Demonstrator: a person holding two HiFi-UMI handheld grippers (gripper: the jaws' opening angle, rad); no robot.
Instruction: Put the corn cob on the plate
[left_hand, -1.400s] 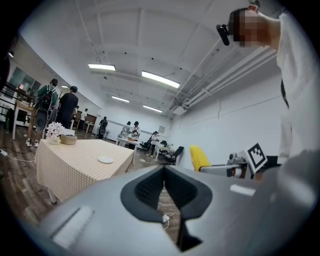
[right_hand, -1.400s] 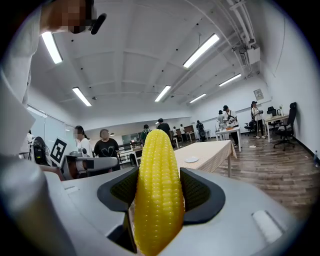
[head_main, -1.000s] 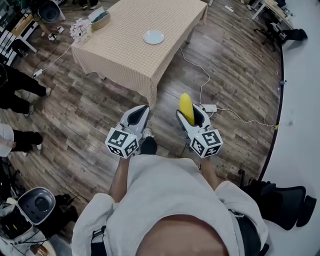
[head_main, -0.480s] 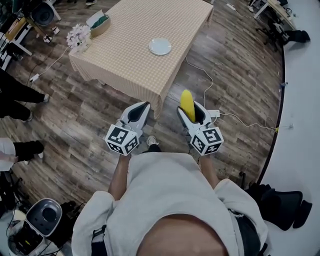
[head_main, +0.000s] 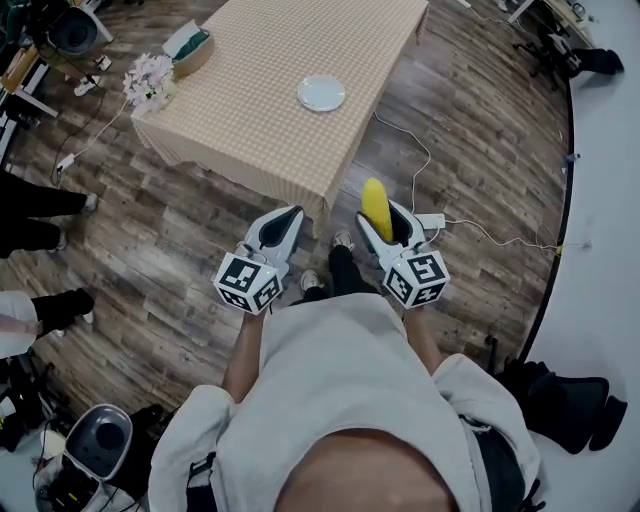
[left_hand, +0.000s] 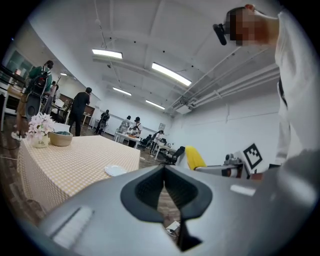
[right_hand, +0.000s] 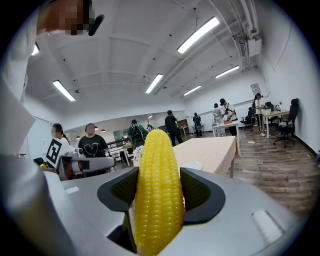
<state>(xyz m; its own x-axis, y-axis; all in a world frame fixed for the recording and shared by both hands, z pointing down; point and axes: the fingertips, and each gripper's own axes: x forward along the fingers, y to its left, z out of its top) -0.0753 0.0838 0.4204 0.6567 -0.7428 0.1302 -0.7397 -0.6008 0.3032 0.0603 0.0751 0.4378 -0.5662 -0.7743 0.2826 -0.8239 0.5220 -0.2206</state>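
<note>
A yellow corn cob (head_main: 375, 208) stands up between the jaws of my right gripper (head_main: 385, 214), which is shut on it; in the right gripper view the corn cob (right_hand: 156, 190) fills the gap between the pads. My left gripper (head_main: 288, 218) is held beside it, shut with nothing in it, its tips meeting in the left gripper view (left_hand: 164, 170). Both grippers hover over the wooden floor, short of the near corner of the table (head_main: 270, 130) with a checkered cloth. The small white plate (head_main: 321, 93) lies on the table's right side, well ahead of both grippers.
A vase of flowers (head_main: 147, 80) and a box (head_main: 187, 45) stand at the table's left end. A white power strip (head_main: 430, 219) and cables lie on the floor right of the grippers. People's legs (head_main: 45, 205) stand at the left; a black chair (head_main: 565, 400) is at the lower right.
The table and plate have come nearer in the head view as the person walked forward. Both grippers kept their pose, the corn cob still held in the right one.
</note>
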